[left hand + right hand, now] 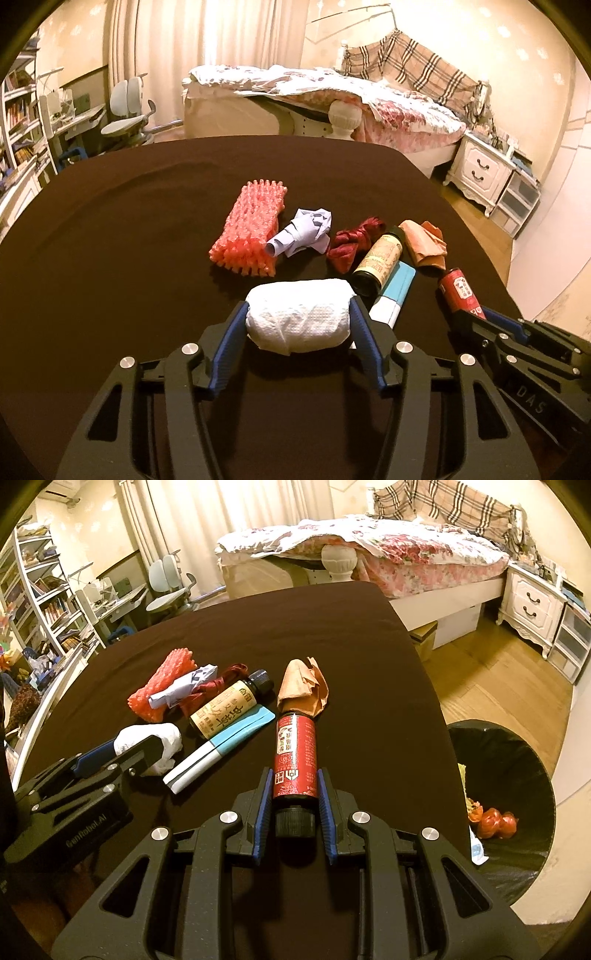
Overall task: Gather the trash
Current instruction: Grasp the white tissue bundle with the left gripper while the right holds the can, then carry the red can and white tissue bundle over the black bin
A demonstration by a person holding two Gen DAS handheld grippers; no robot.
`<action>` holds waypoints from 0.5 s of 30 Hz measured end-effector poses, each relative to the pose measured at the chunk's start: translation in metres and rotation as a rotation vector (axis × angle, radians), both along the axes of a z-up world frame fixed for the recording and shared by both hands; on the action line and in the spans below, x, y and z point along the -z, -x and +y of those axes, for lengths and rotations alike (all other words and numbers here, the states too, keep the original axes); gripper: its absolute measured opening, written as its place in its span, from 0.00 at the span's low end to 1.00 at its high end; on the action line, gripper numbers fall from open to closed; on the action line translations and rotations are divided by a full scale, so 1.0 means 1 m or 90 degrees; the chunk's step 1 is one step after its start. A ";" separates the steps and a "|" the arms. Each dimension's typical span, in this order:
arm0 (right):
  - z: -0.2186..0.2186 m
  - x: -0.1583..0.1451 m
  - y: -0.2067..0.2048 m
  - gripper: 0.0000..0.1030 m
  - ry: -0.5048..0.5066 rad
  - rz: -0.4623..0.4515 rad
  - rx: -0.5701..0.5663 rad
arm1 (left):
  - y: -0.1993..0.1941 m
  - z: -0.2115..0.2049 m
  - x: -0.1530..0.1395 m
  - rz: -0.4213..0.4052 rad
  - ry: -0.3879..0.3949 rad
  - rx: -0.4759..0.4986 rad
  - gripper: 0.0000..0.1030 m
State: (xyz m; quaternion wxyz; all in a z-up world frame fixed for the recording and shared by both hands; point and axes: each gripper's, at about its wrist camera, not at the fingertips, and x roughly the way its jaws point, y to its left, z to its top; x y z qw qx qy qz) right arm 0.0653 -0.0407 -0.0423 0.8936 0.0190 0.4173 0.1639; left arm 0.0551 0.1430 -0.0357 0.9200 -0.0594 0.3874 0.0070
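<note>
**Operator:** Confirm the work surface and the receptacle.

**Manual:** The table [258,627], draped in dark brown cloth, lies under both of your grippers. The trash bin [524,771], lined in black, stands off the table edge to the right of your right gripper [294,794]; some refuse already lies in it.

**Operator:** State of each gripper?

**Manual:** Your left gripper [298,317] is clamped on the white paper wad [298,317]; both blue pads press its ends. Your right gripper is clamped on the red bottle [295,753], cap end toward your hand, base pointing away.

**Operator:** Remaining items?

**Manual:** Ahead of your left gripper lies the orange foam net [247,229]. Beside it, to the right, sits the crumpled pale blue paper [303,236], then the red ribbon bundle [351,240]. The dark bottle with the tan label [376,258] lies ahead and right of the left gripper, touching the blue and white tube [393,295] next to it. The crumpled brown paper [303,686] lies just beyond the base of the red bottle, straight ahead of your right gripper.
</note>
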 end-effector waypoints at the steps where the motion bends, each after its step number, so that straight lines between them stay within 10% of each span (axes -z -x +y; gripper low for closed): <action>1: -0.001 0.000 0.001 0.23 -0.001 -0.001 0.000 | 0.001 0.001 0.000 -0.001 0.001 -0.002 0.54; 15: -0.024 -0.016 0.027 0.23 -0.012 -0.029 0.015 | 0.027 -0.010 -0.020 -0.033 0.019 0.003 0.54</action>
